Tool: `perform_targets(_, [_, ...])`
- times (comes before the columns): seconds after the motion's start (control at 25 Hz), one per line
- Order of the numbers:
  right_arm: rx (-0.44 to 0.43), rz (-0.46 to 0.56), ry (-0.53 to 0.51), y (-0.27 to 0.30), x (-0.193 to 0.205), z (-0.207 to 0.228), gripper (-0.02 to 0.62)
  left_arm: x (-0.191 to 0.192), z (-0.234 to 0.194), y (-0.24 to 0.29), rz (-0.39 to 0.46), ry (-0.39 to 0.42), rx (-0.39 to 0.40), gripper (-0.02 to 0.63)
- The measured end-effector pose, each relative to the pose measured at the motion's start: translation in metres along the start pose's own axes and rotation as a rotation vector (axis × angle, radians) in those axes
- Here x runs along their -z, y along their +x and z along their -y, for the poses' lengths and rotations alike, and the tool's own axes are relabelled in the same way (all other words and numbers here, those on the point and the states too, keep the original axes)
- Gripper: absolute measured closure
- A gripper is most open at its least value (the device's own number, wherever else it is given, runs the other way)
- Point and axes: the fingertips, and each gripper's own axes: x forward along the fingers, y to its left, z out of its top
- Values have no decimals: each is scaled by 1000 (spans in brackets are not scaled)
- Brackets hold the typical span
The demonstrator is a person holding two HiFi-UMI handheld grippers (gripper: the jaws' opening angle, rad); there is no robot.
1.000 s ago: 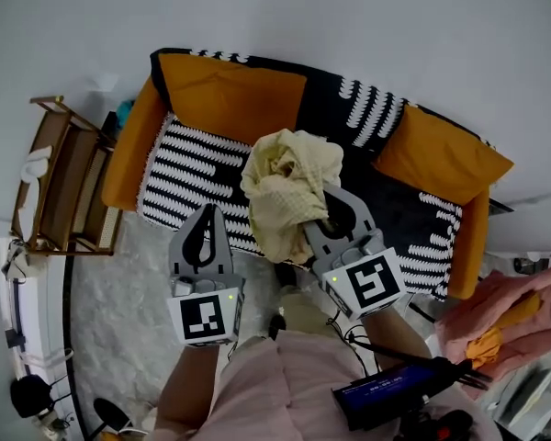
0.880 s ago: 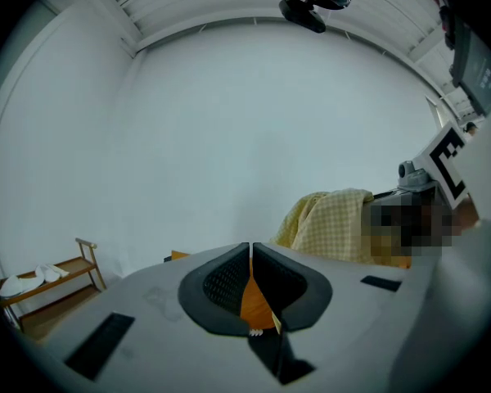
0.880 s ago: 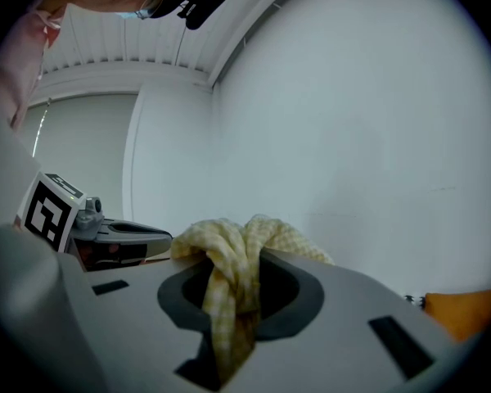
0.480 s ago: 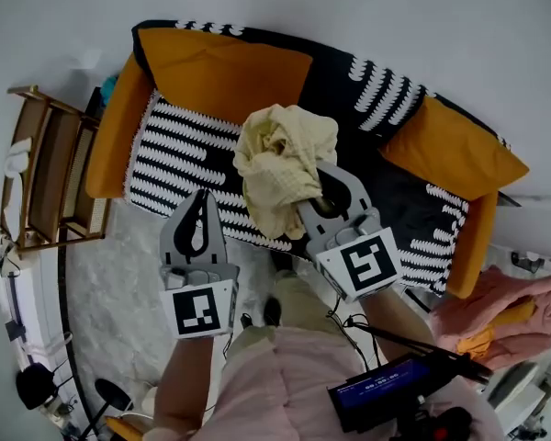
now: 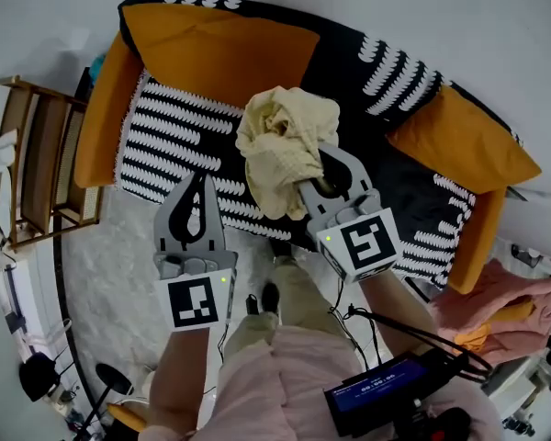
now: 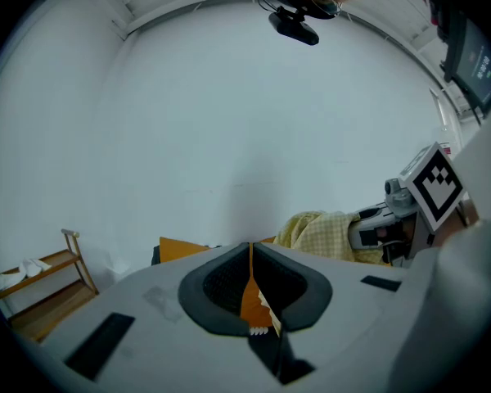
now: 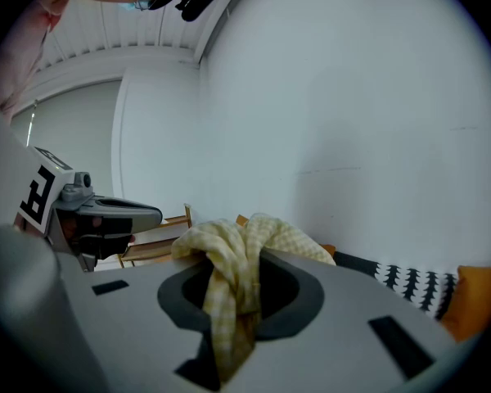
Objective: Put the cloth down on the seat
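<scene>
A pale yellow checked cloth (image 5: 280, 154) hangs bunched in the air over the sofa seat (image 5: 179, 163), which has a black-and-white striped cover. My right gripper (image 5: 305, 184) is shut on the cloth; in the right gripper view the cloth (image 7: 229, 277) is pinched between the jaws and spills over them. My left gripper (image 5: 198, 180) is shut with nothing in it, at the seat's front edge to the left of the cloth. From the left gripper view I see the cloth (image 6: 323, 234) and the right gripper (image 6: 376, 228) off to the right.
Orange cushions lie along the sofa back (image 5: 216, 49) and at its right end (image 5: 459, 141). A wooden shelf unit (image 5: 32, 168) stands left of the sofa. A pink and orange pile (image 5: 487, 306) lies at the right. The person's legs and cables fill the bottom.
The view has shifted nearer the sofa. The right gripper has carried the cloth slightly farther over the seat. The left gripper stays shut and level with it.
</scene>
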Motion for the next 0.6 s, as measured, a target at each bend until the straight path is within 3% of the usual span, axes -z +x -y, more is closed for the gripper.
perform_targets(0.6, [0, -68, 24, 48, 82, 33, 526, 47, 9, 41, -68, 18, 36, 584])
